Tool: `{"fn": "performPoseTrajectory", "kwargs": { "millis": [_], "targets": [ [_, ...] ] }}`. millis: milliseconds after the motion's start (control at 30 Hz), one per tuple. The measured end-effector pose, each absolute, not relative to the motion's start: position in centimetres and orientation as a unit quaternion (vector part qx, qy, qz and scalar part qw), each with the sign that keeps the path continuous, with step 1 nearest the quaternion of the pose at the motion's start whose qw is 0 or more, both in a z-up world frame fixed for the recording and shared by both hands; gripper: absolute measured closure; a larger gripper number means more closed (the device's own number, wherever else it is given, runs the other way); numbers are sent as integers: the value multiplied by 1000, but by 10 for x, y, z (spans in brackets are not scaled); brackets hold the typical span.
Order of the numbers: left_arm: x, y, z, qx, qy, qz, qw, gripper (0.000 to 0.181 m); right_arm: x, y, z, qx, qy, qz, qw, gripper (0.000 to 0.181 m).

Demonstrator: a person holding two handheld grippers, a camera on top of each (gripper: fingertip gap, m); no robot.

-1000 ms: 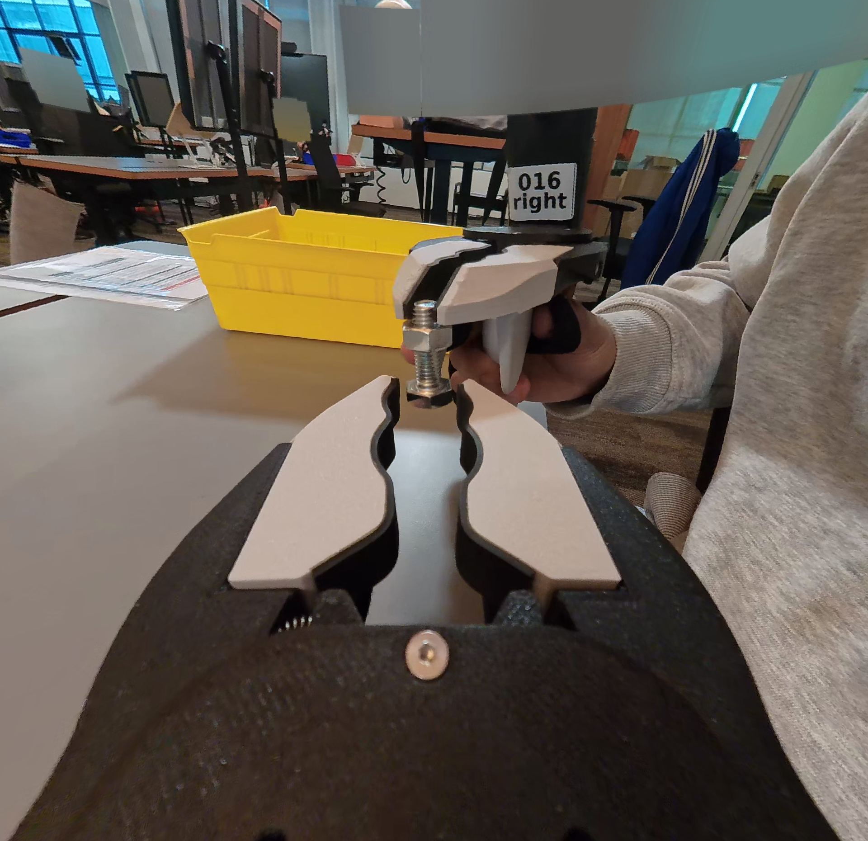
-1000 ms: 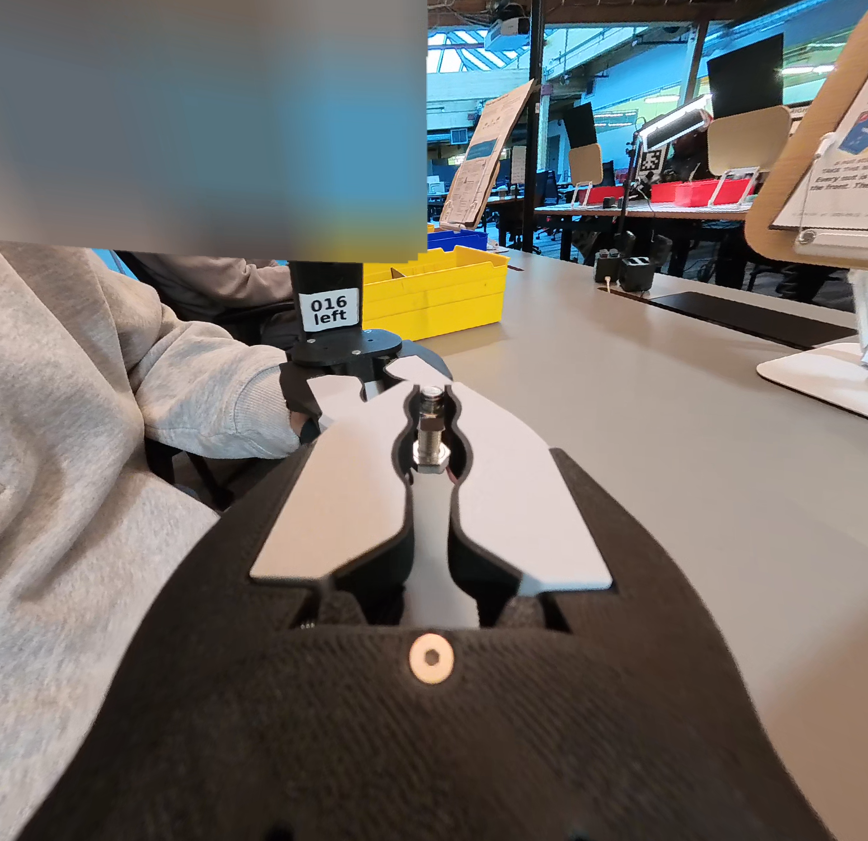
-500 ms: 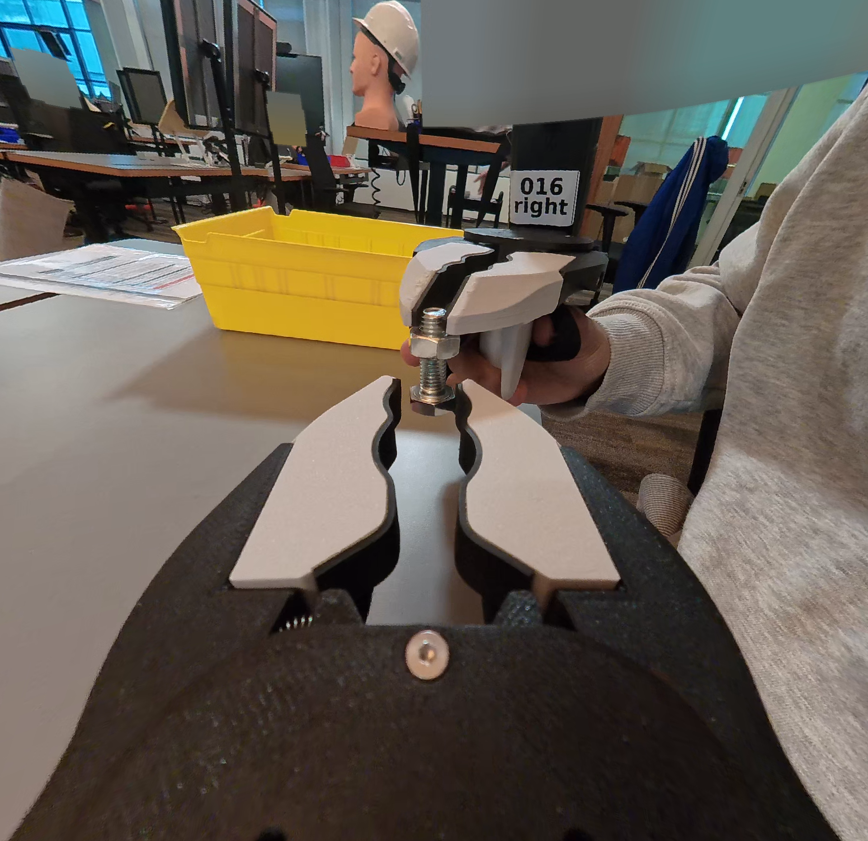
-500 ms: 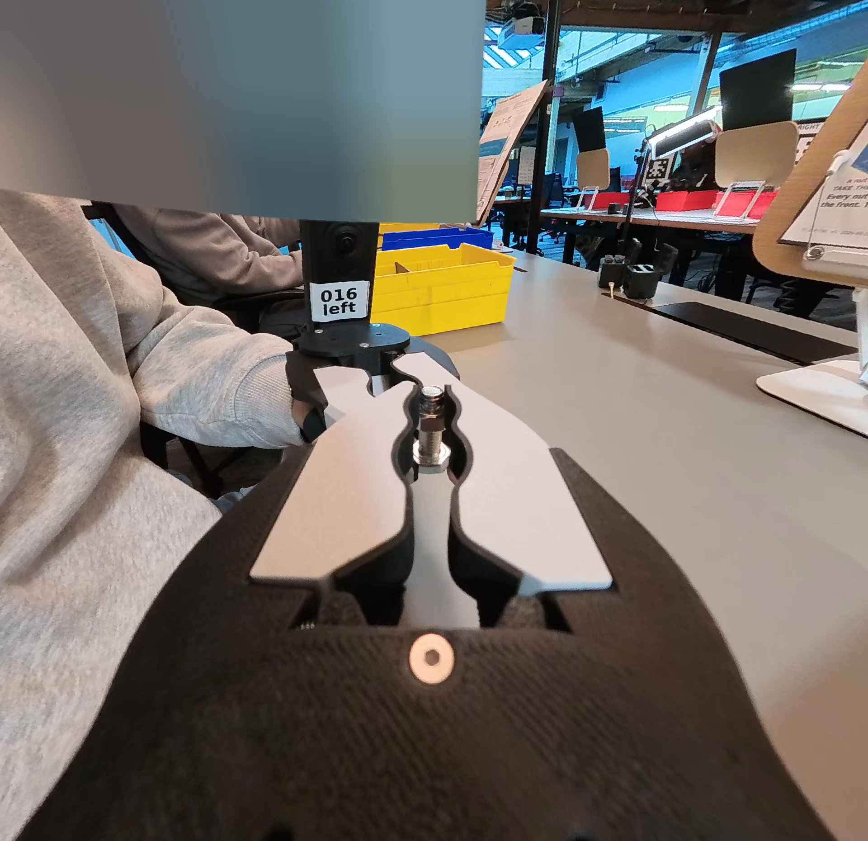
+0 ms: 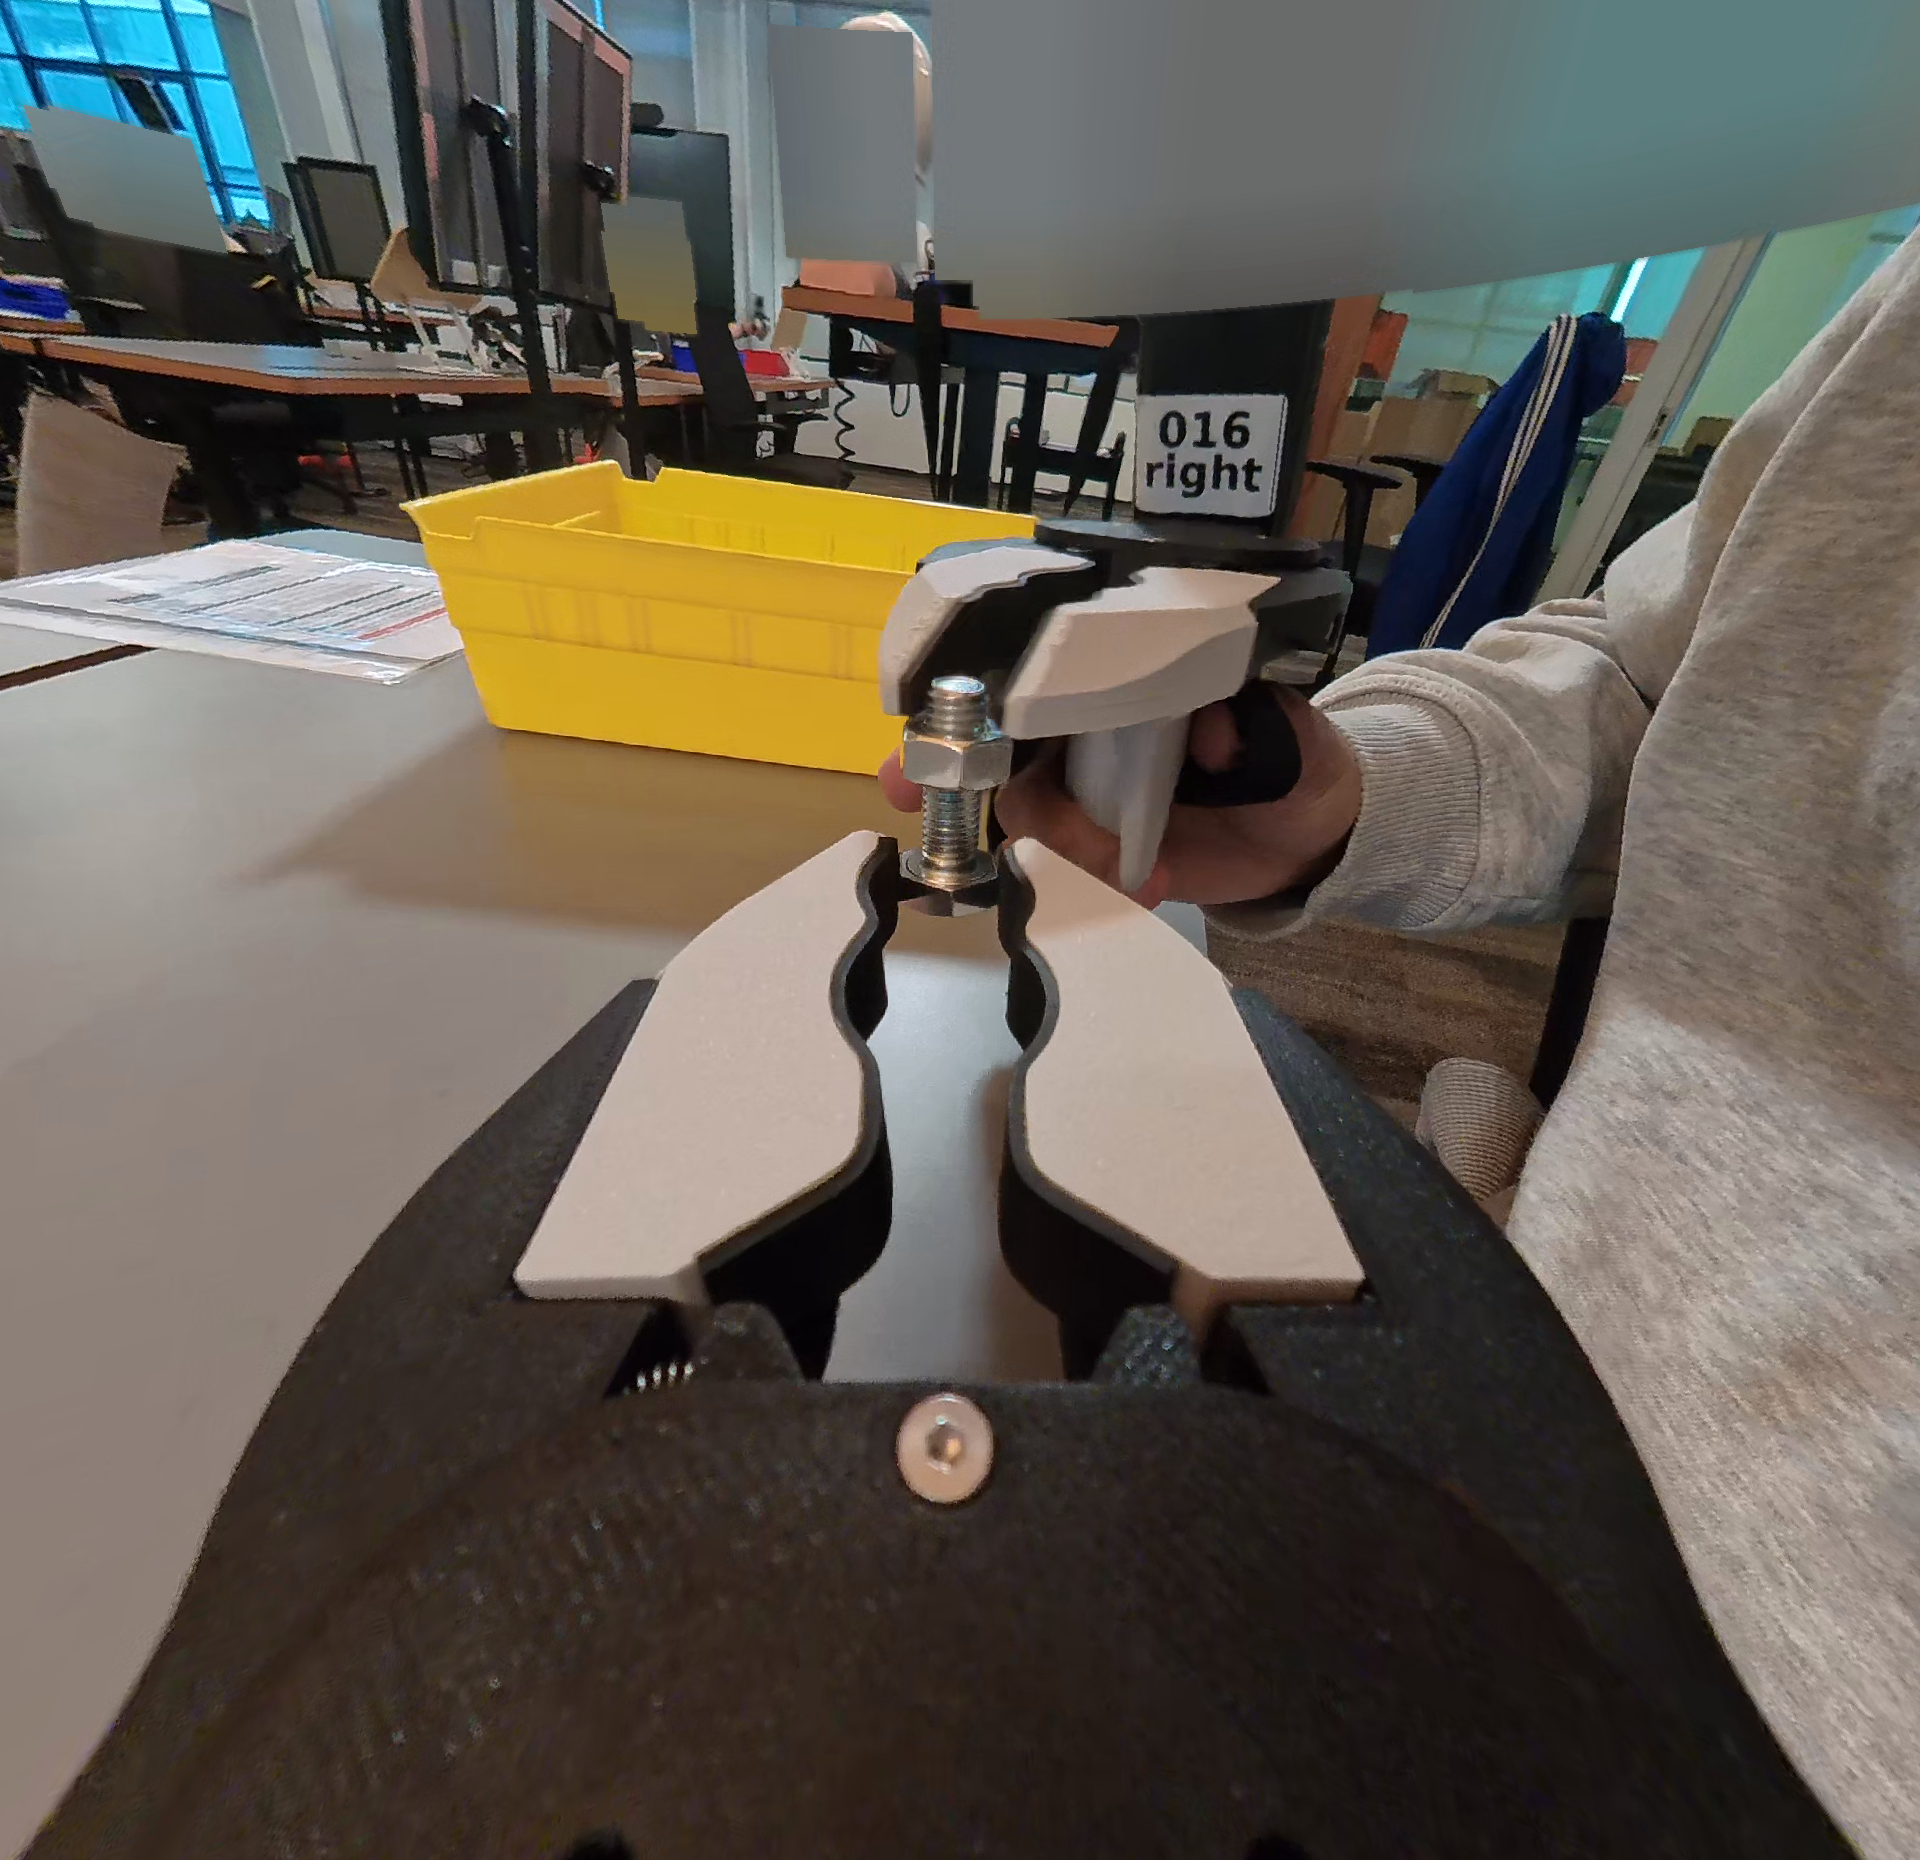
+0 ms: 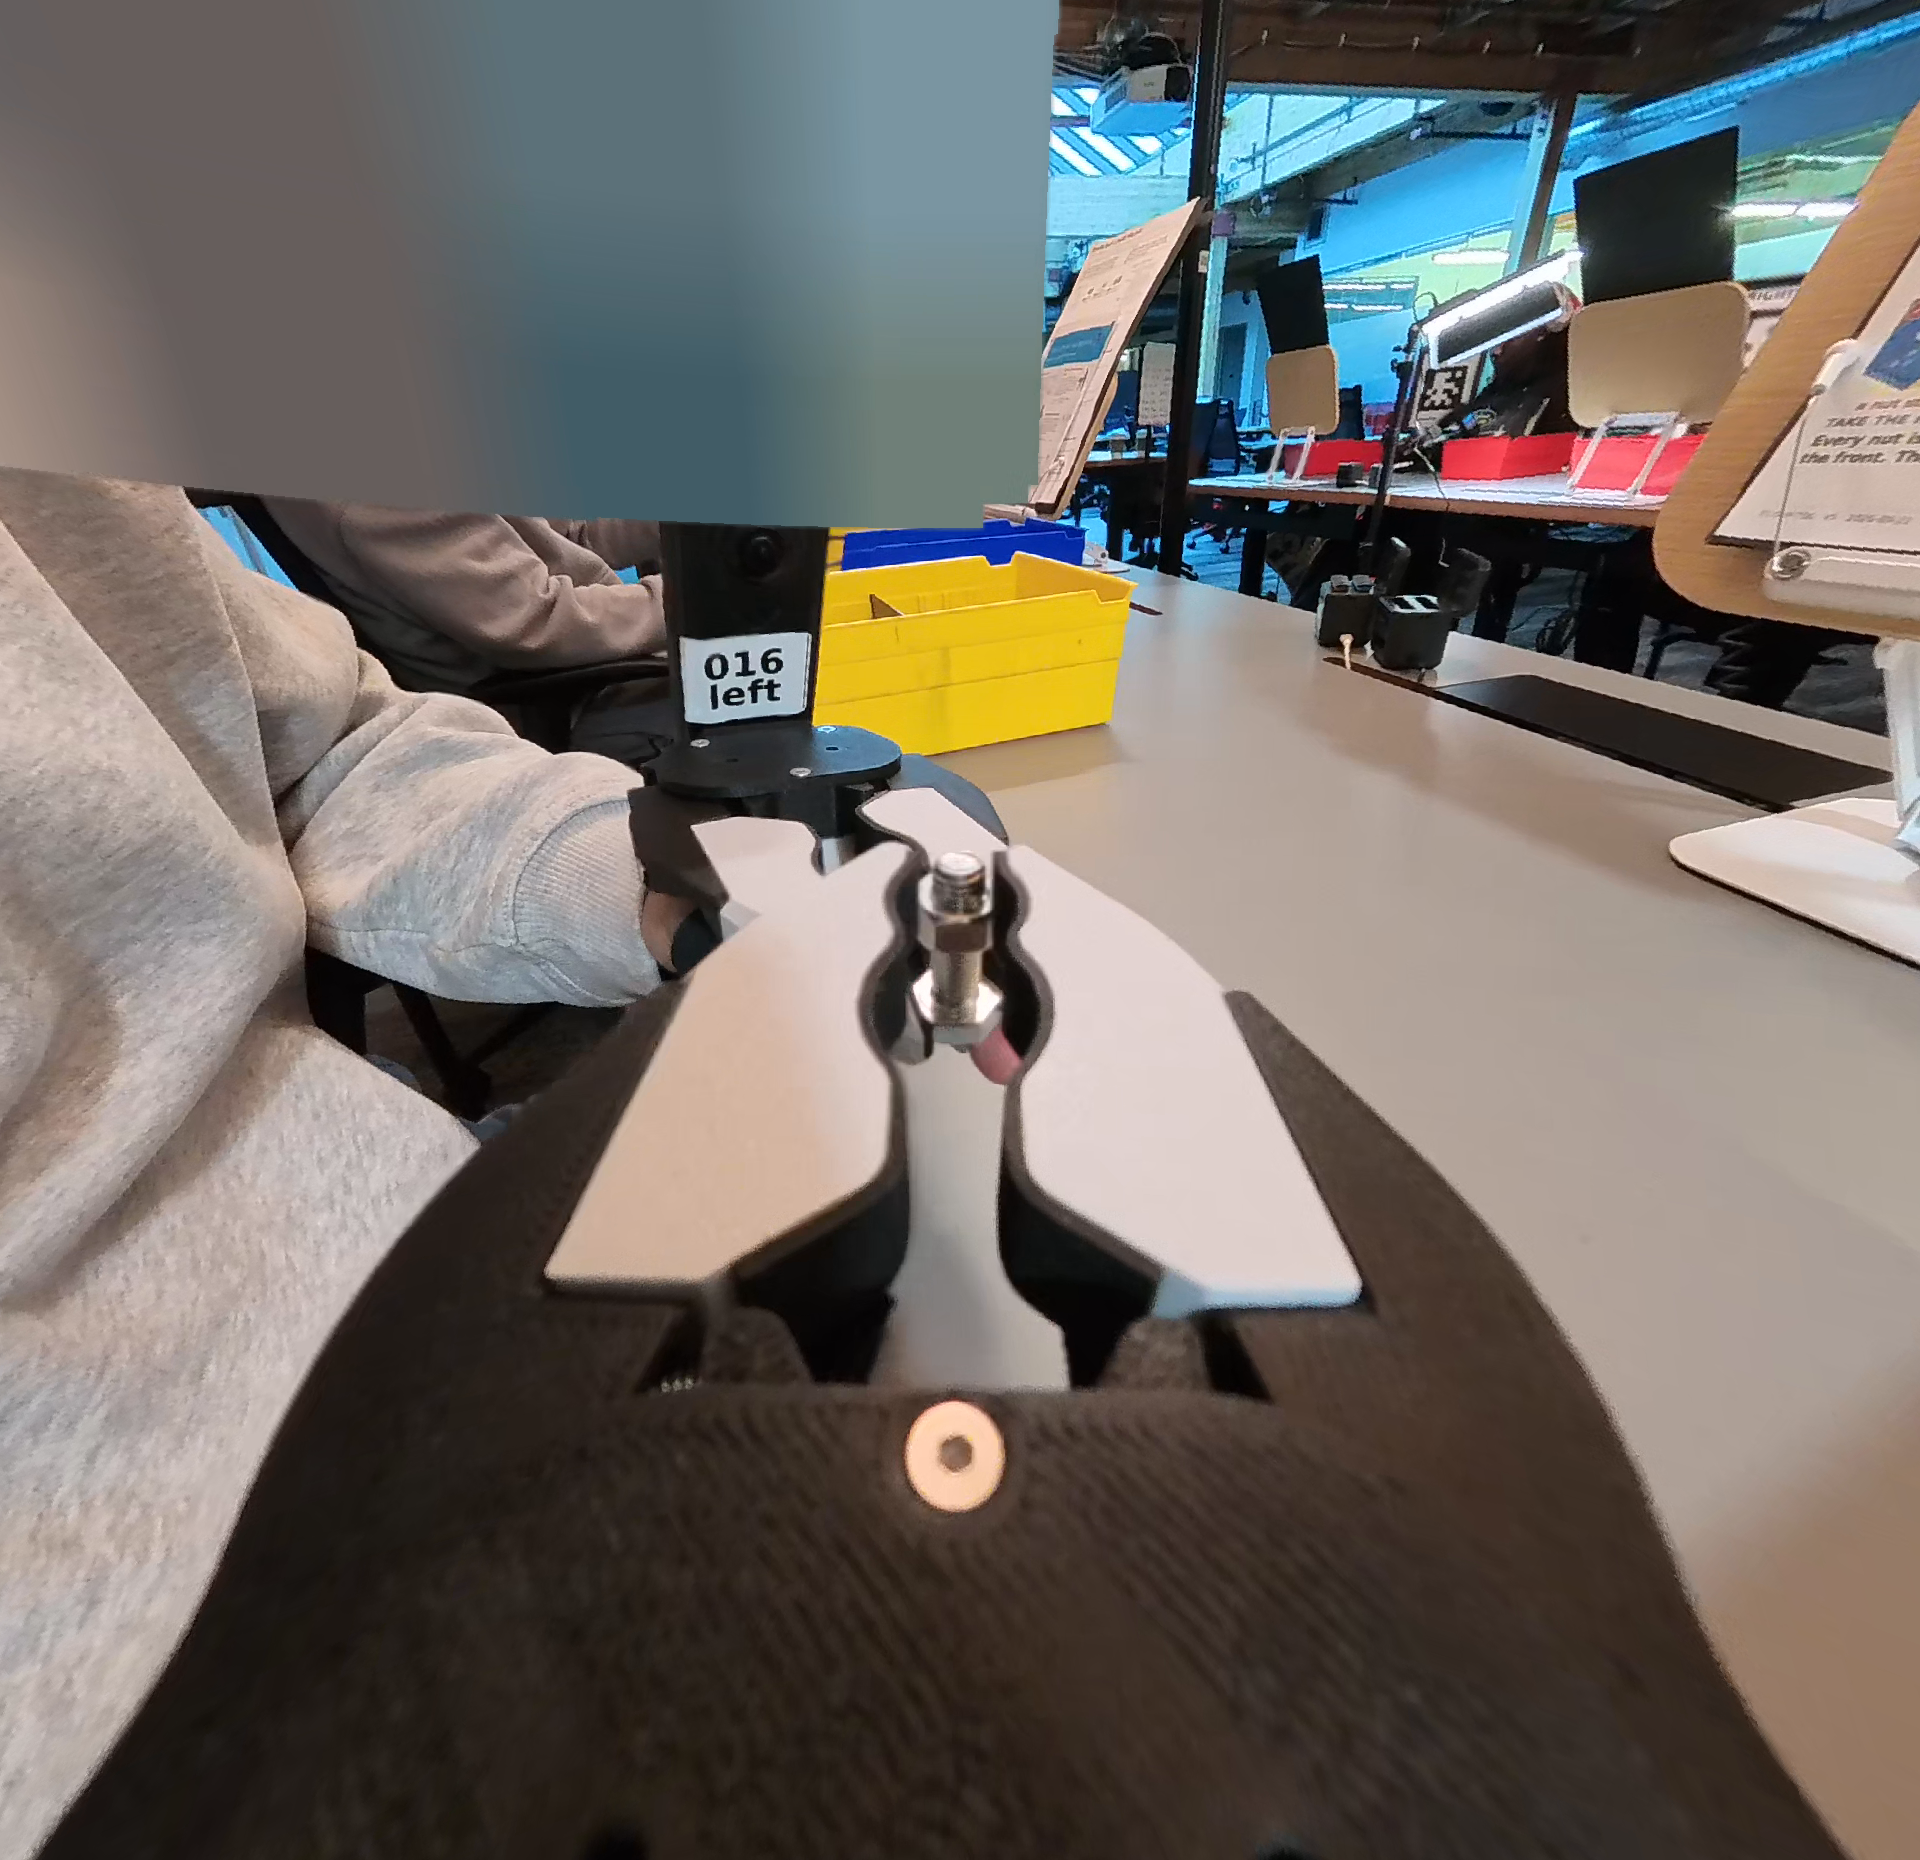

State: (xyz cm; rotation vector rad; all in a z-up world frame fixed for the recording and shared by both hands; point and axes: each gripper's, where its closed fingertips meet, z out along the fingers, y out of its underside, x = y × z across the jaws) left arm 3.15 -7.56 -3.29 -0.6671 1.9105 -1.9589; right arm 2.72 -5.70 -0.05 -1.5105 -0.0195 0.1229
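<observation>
Bolt (image 5: 948, 771) between grippers — yellow bin (image 5: 665, 615) behind

The bolt (image 5: 951, 787) stands upright over the table (image 5: 260, 979) edge, boxed in: the right gripper (image 5: 982, 667) clamps its top, the left gripper (image 5: 945, 875) its head below. Behind the bolt sits a yellow bin (image 5: 665, 626). Left of the bolt the tabletop lies bare up to some papers (image 5: 239, 600); right of it, a hand (image 5: 1205, 823) and sleeve (image 5: 1475, 771) block the way.
</observation>
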Motion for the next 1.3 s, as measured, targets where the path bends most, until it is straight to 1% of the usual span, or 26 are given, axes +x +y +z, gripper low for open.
{"fn": "performPoseTrajectory", "kwargs": {
  "millis": [67,100,333,433,600,733,1000,1133,1300],
  "targets": [
    [34,-72,-32,-244,662,-690,162,163,31,-57,0,-680,6,67,730,154],
    [36,-71,-32,-250,659,-692,159,163,32,-57,0,-678,13,73,732,152],
    [38,-68,-31,-258,650,-698,151,163,33,-55,-5,-680,30,110,725,154],
    [36,-69,-31,-252,653,-698,152,163,33,-54,-7,-684,24,100,723,152],
    [39,-66,-30,-264,644,-701,155,163,30,-54,-6,-684,18,104,722,153],
    [43,-61,-30,-275,637,-702,161,162,30,-56,-3,-677,15,101,729,159],
    [38,-66,-30,-260,647,-699,160,163,34,-56,-4,-678,24,96,729,152],
    [38,-66,-30,-258,648,-698,162,163,31,-55,-5,-680,20,101,726,151],
    [40,-63,-30,-270,640,-702,158,163,29,-56,-4,-678,17,109,726,155]
  ]
}}
